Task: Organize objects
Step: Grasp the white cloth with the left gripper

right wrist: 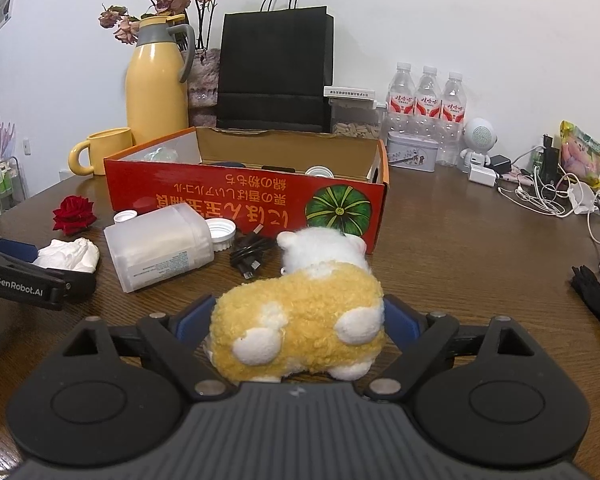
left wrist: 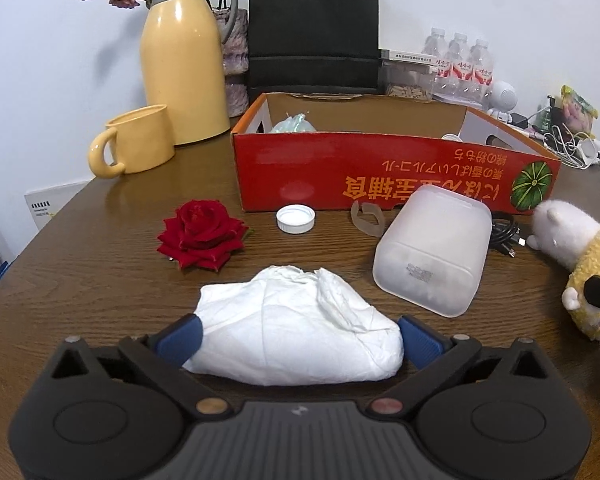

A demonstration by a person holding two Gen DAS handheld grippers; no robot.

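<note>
White tissue wad [left wrist: 296,326]: we saw it on the desk [left wrist: 100,280] between the left tool [left wrist: 298,338] pads, apparently gripped.
Plush toy [right wrist: 304,316]: between the wide right tool [right wrist: 298,320], unsqueezed.
Next: we judged closing, then lifting into the red box [right wrist: 244,200].

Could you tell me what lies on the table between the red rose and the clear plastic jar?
In the left wrist view, a white screw cap lies between the red rose and the clear plastic jar.
</note>
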